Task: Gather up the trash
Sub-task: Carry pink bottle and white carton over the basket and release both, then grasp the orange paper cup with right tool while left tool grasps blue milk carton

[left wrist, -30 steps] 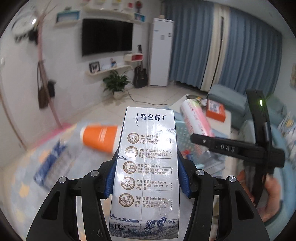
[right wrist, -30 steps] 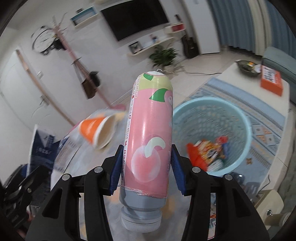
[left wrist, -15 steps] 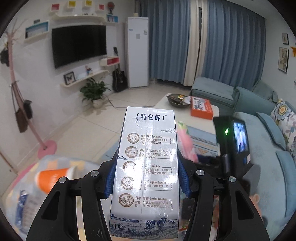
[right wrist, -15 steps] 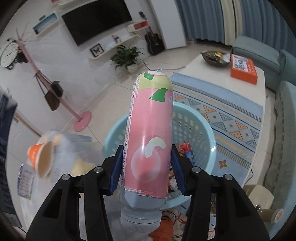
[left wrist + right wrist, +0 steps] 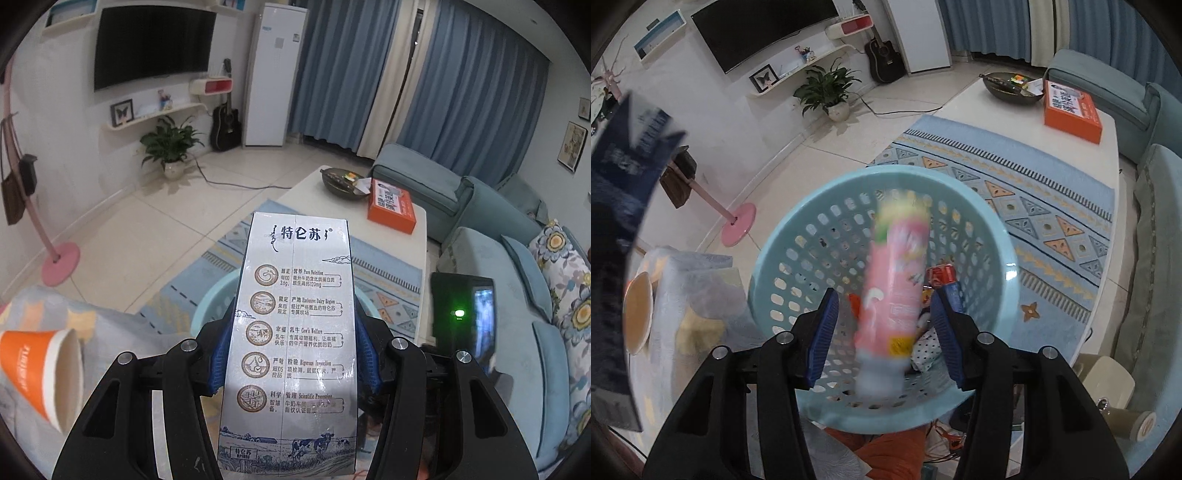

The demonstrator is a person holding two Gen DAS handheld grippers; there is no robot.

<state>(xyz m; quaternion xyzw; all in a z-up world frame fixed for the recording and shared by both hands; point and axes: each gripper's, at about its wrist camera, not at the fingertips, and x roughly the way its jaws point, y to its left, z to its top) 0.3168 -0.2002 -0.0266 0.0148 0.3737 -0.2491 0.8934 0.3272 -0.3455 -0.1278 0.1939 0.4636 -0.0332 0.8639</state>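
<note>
Right wrist view: pink bottle (image 5: 894,280) drops, blurred, between the just-opened right hand-held gripper (image 5: 886,334), untouched by its pads.

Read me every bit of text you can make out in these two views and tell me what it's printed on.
"特仑苏" – top of the milk carton in the left hand-held gripper.
"Pure Nutrition", "Exclusive Dairy Region", "Cow's Welfare", "Rigorous Inspection" – carton, beside its round icons.
Orange paper cup: vertical print, too blurred.
Orange box: label too small.
Pink bottle over the blue basket: motion-blurred, unreadable.
</note>
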